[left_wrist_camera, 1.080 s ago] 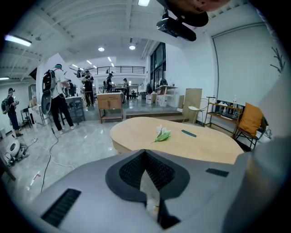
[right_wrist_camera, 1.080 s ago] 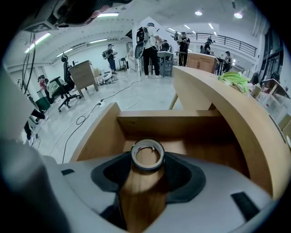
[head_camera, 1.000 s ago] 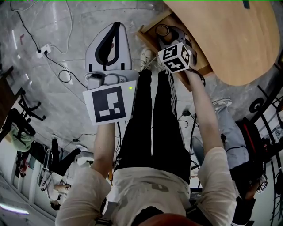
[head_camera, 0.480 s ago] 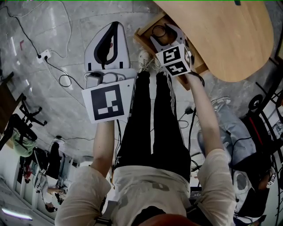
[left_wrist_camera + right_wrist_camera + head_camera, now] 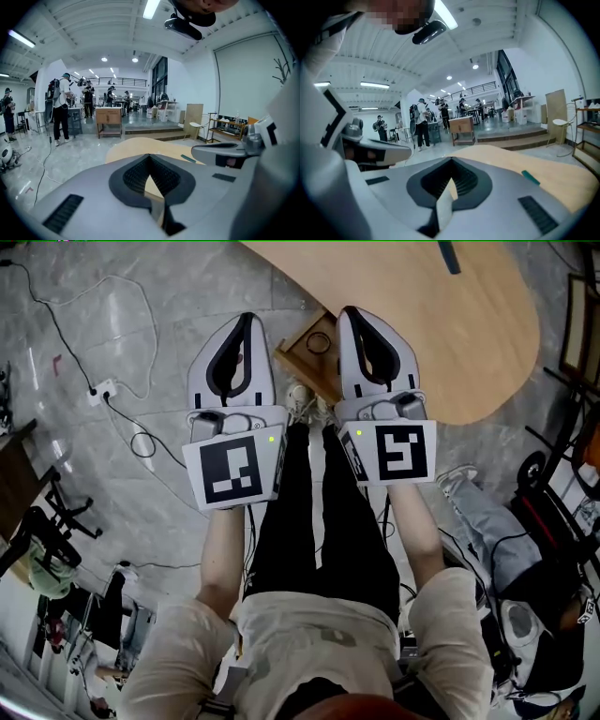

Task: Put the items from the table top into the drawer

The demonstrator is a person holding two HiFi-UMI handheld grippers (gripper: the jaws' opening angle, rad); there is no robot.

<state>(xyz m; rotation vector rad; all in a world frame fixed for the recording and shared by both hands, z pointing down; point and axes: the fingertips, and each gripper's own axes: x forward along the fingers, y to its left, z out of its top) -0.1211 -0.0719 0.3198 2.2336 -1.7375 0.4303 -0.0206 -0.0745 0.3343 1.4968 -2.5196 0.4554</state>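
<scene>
Parking both grippers by the open drawer (image 5: 298, 354), nothing in either one

Left gripper (image 5: 242, 326) and right gripper (image 5: 354, 320) sit side by side, jaws pinched together on nothing; the right's have just been closing. Probably raised to clear the drawer, where a dark ring (image 5: 319, 341) lies. A teal item (image 5: 449, 257) waits on the table (image 5: 422, 324), well apart.

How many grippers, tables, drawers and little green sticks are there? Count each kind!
grippers: 2, the left gripper and the right gripper
table: 1
drawer: 1
green stick: 1
total: 5
</scene>
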